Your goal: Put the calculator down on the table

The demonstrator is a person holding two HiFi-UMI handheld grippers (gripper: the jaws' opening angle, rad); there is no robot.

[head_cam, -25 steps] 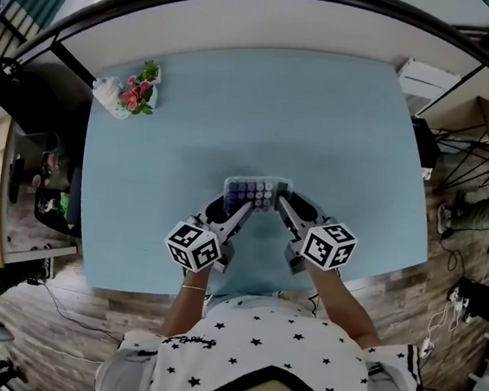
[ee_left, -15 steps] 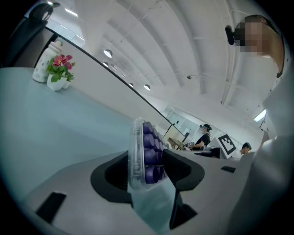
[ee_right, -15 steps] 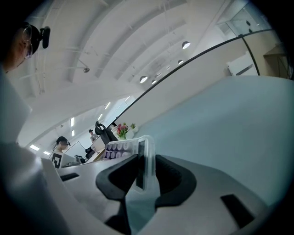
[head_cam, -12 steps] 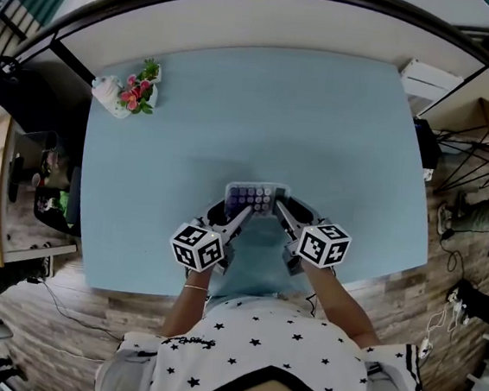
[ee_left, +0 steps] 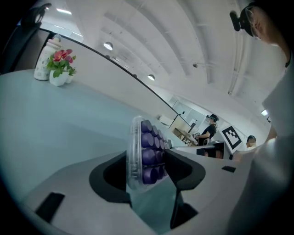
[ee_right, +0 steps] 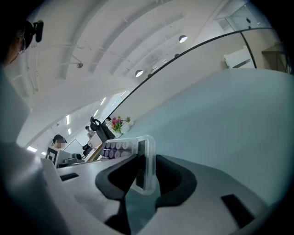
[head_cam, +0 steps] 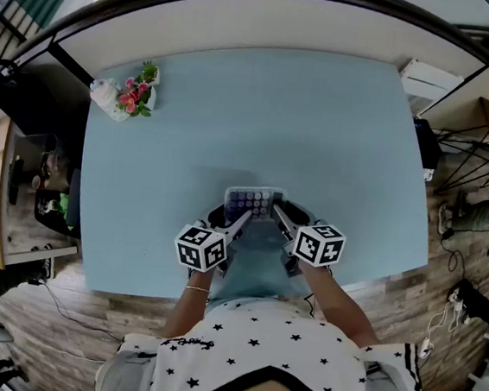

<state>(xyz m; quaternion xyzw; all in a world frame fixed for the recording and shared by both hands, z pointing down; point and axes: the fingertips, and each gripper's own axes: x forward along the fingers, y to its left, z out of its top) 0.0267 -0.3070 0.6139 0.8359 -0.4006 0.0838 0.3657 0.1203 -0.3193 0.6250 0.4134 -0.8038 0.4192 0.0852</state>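
Two claws: one at each side of the same calculator (head_cam: 254, 202).
left claw (ee_left: 147, 160): jaws partly apart and just been opening; calculator's edge stands btw them, keys toward one pad, back toward the other; pads look to be on it.
right claw (ee_right: 146, 167): also partly apart, also just been opening; the clear edge of calculator is btw the jaws, pads look closed on it.
calculator: lower centre of head view, purple keys facing up, clear case; low at the near part of the surface (head_cam: 263, 105). Cannot tell if it touches.
surface: pale blue, fills the middle of head view.
flower pot (head_cam: 138, 97): upper left of head view, pink flowers, w/ white bottle (head_cam: 105, 96) just beside.
shirt (head_cam: 262, 357): star print, bottom of head view.
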